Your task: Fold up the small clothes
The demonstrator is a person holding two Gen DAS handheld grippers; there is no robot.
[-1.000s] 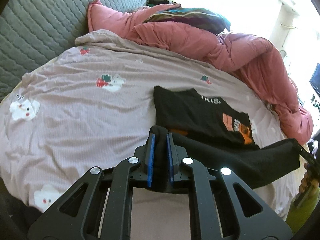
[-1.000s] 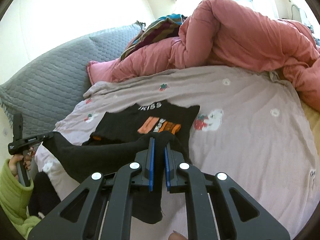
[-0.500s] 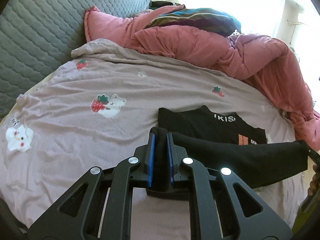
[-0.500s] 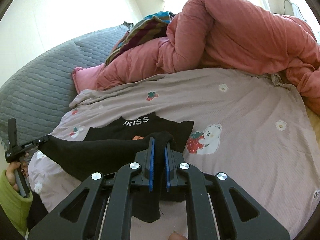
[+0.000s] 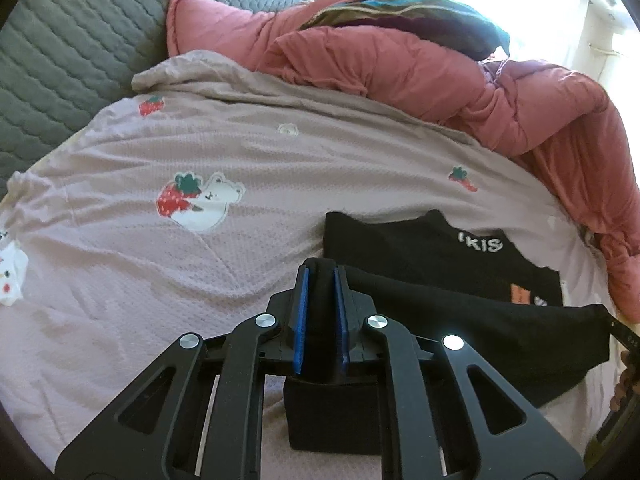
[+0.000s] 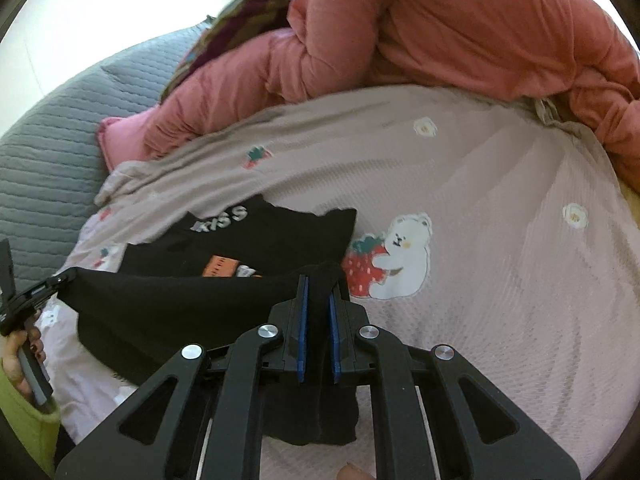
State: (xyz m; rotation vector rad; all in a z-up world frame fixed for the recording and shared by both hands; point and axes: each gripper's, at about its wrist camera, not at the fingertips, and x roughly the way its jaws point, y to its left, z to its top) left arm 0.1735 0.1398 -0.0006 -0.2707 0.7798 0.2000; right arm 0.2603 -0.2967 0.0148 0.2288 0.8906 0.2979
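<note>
My left gripper and right gripper each pinch a hem corner of the black shirt, its printed collar end lying ahead.

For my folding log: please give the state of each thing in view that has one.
left gripper: shut on black shirt hem
right gripper: shut on black shirt hem
black shirt: half folded, hem lifted over it
pink duvet: bunched up
bedsheet: spread, wrinkled
</note>
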